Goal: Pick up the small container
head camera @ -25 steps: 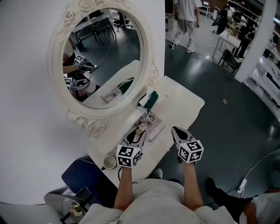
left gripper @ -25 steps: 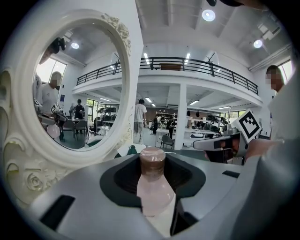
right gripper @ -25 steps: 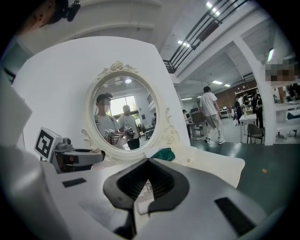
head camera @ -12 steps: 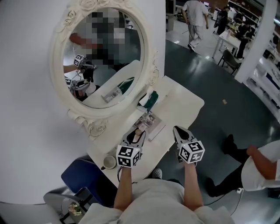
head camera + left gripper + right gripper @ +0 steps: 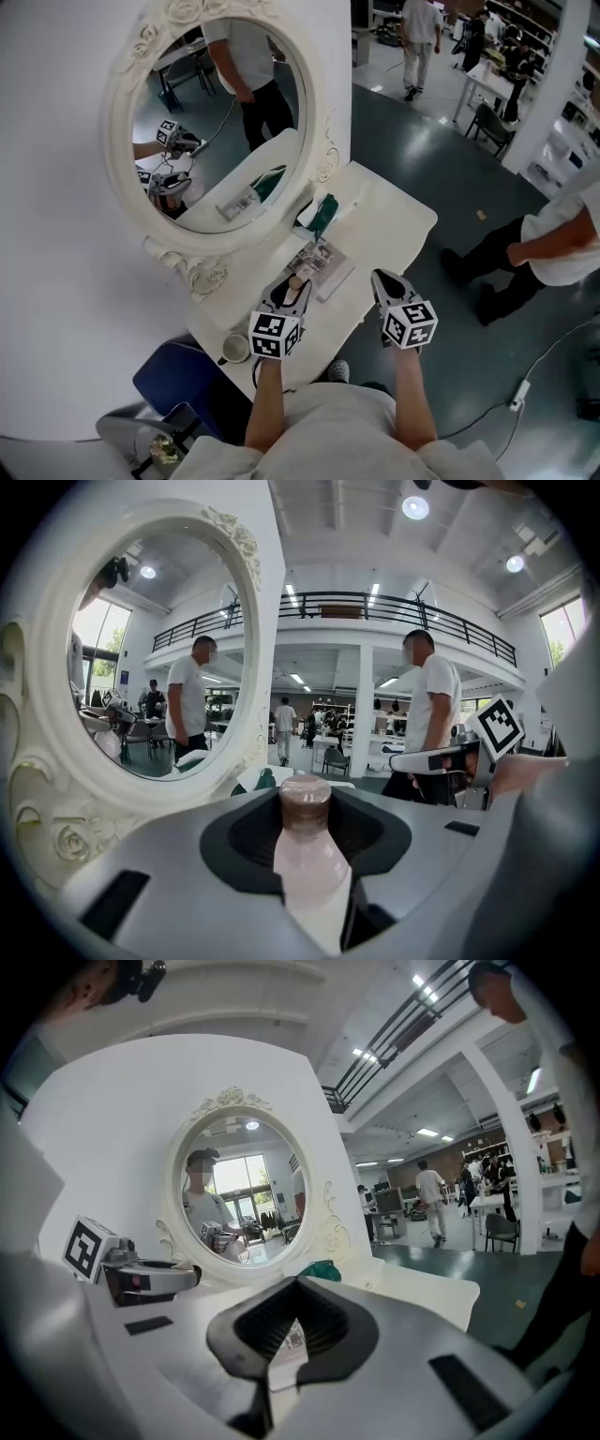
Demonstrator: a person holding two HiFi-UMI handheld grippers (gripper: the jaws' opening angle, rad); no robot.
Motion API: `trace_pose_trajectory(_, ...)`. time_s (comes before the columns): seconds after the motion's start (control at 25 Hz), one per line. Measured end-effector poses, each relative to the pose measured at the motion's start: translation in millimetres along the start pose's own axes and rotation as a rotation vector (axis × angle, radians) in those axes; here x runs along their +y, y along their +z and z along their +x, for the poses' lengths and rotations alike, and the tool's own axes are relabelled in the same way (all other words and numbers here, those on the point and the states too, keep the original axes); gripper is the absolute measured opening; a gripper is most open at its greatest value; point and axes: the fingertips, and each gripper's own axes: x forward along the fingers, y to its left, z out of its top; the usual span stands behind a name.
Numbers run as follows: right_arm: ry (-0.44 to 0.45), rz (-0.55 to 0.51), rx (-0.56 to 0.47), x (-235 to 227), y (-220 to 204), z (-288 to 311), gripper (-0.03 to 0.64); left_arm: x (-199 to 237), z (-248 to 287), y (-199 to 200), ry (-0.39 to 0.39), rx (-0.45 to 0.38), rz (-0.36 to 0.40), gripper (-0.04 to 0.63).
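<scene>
Left gripper: the left gripper (image 5: 292, 289) is over the near end of the white table (image 5: 398, 223), as it was half a second ago.
Container: the small pale-pink bottle with a brown cap (image 5: 309, 860) stands upright, clamped between the left jaws; I cannot tell whether it is clear of the table.
Right gripper: the right gripper (image 5: 382, 281) is beside the left, unmoved, its jaws pressed together on nothing.
Surroundings: a printed booklet (image 5: 325, 263) lies just ahead of the left gripper.
Changes: the oval white ornate mirror (image 5: 323, 112) now reflects a standing torso; a person in a white shirt (image 5: 553, 246) has stepped further in at the right.
</scene>
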Motion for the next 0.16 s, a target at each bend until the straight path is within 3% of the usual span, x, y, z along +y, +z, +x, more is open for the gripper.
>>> trace_pose_trajectory(0.16, -0.005, 0.000, -0.002, -0.7, -0.1, 0.3, 0.014, 0.7, -0.1, 1.2, 0.004, -0.004, -0.003, 0.160)
